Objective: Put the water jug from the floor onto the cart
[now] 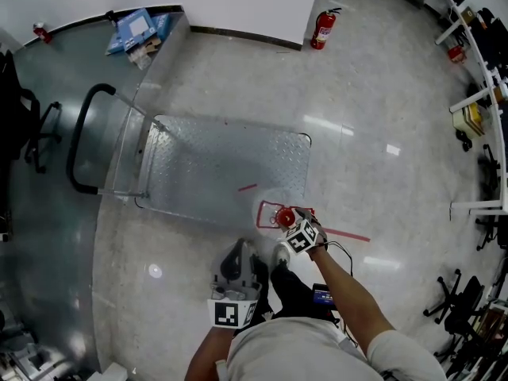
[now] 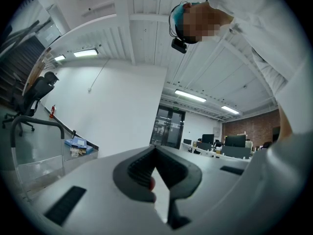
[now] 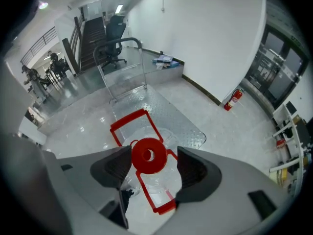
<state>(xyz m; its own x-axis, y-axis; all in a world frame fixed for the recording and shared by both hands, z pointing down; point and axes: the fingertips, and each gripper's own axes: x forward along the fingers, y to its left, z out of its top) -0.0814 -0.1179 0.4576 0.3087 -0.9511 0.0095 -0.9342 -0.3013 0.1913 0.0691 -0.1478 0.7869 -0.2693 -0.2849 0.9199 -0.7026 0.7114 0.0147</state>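
The clear water jug (image 1: 272,205) with a red cap (image 1: 284,217) and red handle frame stands by the near right corner of the metal platform cart (image 1: 222,165). My right gripper (image 1: 292,224) is directly over it, open. In the right gripper view the red cap (image 3: 148,155) sits between the two pads of the right gripper (image 3: 154,166), close to the left pad and with a gap at the right one. My left gripper (image 1: 235,263) is held near the person's body, pointing up at the ceiling. In its own view the left gripper (image 2: 155,168) is shut on nothing.
The cart's black handle (image 1: 79,133) rises at its left end. A fire extinguisher (image 1: 321,28) stands by the far wall, and a blue box (image 1: 135,32) lies on a ledge. An office chair (image 1: 32,125) is at far left, white shelving (image 1: 476,94) at right. Red tape (image 1: 345,234) marks the floor.
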